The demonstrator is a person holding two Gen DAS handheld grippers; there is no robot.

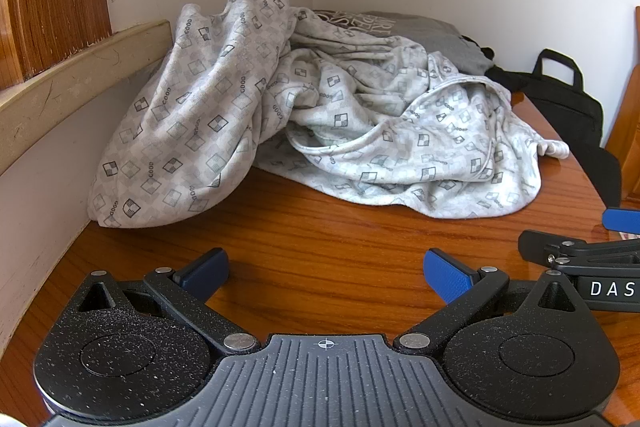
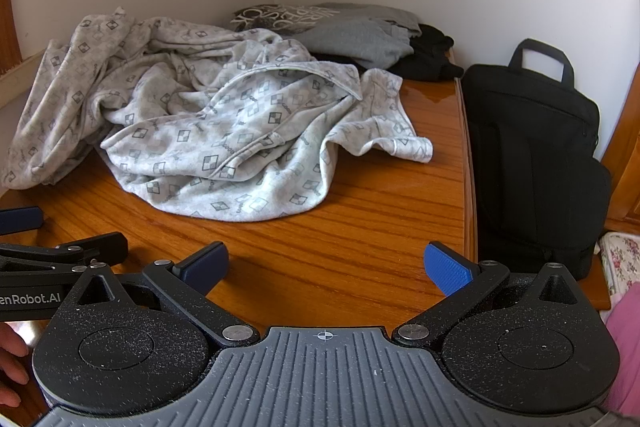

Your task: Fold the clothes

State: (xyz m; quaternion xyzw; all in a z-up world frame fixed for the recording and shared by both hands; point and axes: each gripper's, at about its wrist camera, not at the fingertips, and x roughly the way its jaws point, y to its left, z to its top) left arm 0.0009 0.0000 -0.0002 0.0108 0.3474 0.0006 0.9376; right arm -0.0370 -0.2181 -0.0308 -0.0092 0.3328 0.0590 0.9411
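Through the left wrist view, we see our left gripper with its blue pads spread wide and nothing between them, hovering over bare wooden table. The crumpled patterned garment lies straight ahead and well apart, heaped against the wall at the left and trailing rightward across the table, so its long axis runs across our line of approach. Its print repeats the word "GOOD" beside small checkered squares. Behind it a grey folded top carries large pale lettering we cannot read whole. At the right edge the other tool shows "DAS". Through the right wrist view, our right gripper is likewise spread and empty, and the garment lies ahead and to the left, its loose hem closest to this hand, so we judge the right the nearer arm. A black bag stands to the right. The left tool reads "enRobot.AI".
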